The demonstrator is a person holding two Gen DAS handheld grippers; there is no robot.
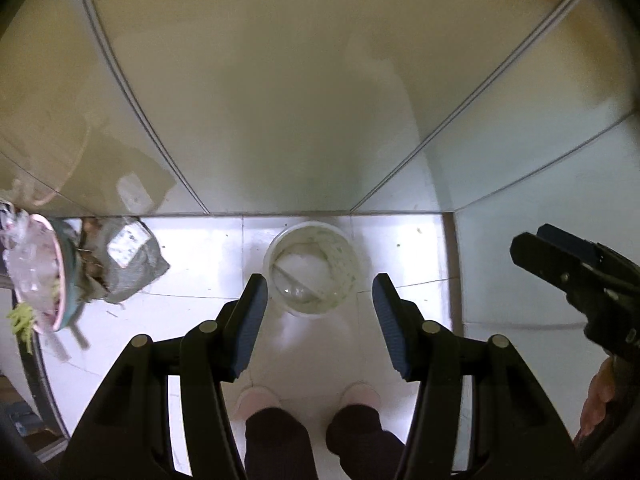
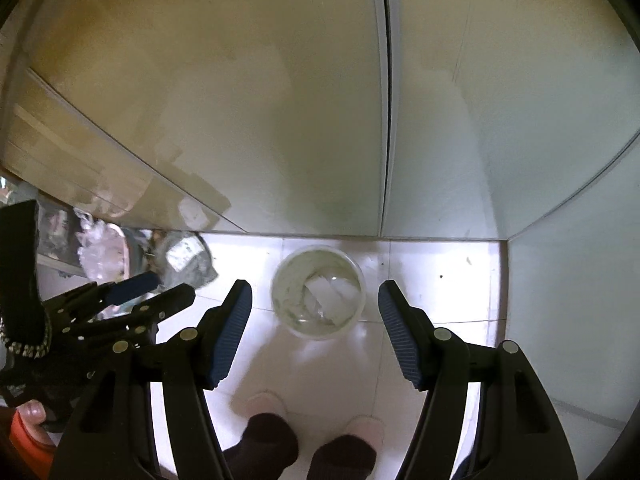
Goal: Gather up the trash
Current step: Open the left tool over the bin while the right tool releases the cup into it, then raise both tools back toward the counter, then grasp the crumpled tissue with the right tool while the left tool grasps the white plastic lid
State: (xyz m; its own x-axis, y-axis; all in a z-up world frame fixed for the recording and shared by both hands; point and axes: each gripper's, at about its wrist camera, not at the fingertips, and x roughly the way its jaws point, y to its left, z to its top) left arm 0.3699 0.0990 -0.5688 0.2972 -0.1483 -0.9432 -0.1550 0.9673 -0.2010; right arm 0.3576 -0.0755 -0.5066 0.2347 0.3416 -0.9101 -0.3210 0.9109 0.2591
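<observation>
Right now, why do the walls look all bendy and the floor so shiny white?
In the left wrist view the fisheye lens bows the cabinet seams, and glare whitens the floor tiles around the white bucket. In the right wrist view the same curving shows, the tiles glare brightly, and the picture's corners go dark.

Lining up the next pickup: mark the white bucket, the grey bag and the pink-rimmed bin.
white bucket point(image 1: 352, 258), left wrist view, right inner wall
grey bag point(image 1: 150, 268), left wrist view, right side
pink-rimmed bin point(image 1: 60, 254), left wrist view, rim
</observation>
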